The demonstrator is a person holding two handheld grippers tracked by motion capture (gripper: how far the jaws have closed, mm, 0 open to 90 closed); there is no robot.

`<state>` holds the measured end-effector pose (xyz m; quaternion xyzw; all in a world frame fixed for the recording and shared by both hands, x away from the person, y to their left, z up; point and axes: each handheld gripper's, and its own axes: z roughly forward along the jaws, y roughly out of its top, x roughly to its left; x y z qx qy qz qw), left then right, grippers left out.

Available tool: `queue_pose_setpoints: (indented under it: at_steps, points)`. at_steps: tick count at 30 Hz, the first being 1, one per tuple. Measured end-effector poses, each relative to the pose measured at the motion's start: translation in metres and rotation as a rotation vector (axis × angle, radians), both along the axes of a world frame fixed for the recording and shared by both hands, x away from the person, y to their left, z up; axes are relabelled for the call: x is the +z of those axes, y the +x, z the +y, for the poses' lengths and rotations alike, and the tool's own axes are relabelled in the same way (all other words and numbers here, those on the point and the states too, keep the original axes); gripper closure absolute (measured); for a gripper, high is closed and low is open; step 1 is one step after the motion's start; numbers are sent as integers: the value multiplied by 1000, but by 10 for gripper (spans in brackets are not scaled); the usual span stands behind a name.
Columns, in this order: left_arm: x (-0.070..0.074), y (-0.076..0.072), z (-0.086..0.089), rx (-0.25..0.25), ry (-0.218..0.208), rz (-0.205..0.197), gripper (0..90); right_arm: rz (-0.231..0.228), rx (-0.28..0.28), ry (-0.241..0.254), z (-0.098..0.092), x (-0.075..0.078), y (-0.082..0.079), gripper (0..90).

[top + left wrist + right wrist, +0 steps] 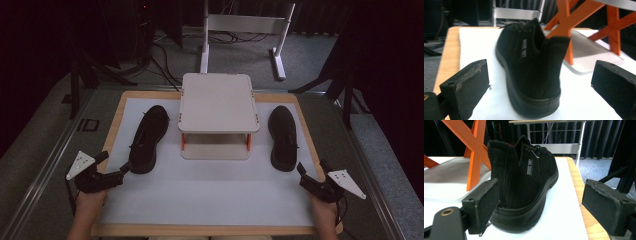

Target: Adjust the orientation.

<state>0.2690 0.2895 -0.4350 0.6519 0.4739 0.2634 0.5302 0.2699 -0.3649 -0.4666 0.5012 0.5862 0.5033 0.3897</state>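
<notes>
A person sits at a wooden table covered by a white mat, holding a two-jaw claw in each hand. The left claw rests at the near left of the mat with its jaws spread wide and nothing between them; its hand comes in from the bottom edge. Directly ahead of this claw, just beyond its tips, lies a black shoe, heel toward the claw and toe pointing away. In the left gripper view the heel of this shoe sits between the two open jaws but farther out, touching neither. The right claw rests at the near right, jaws likewise wide apart and empty. A second black shoe lies just ahead of it, heel nearest. In the right gripper view this shoe stands close to the left jaw, with white lettering on its side. Between the two shoes, farther from both claws, stands a small white two-tier rack with orange supports.
</notes>
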Motion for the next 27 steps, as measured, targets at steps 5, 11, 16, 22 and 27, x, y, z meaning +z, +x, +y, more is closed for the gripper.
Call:
queue_pose_setpoints:
  at_steps: [5, 11, 16, 22, 27]
  points:
    - [19, 14, -3, -25, 56, 61, 18, 6, 6, 1, 0, 0, 0, 137]
    - [39, 37, -9, -70, 109, 154, 18, 14, 11, 3, 0, 0, 1, 136]
    - [54, 56, -16, -90, 159, 235, 18, 22, 13, 3, 0, -1, 2, 137]
    - [71, 78, -25, -68, 213, 310, 18, 26, 17, 0, 1, -1, 3, 137]
    - [80, 100, -36, -81, 264, 402, 18, 33, 17, 3, 1, -1, 3, 137]
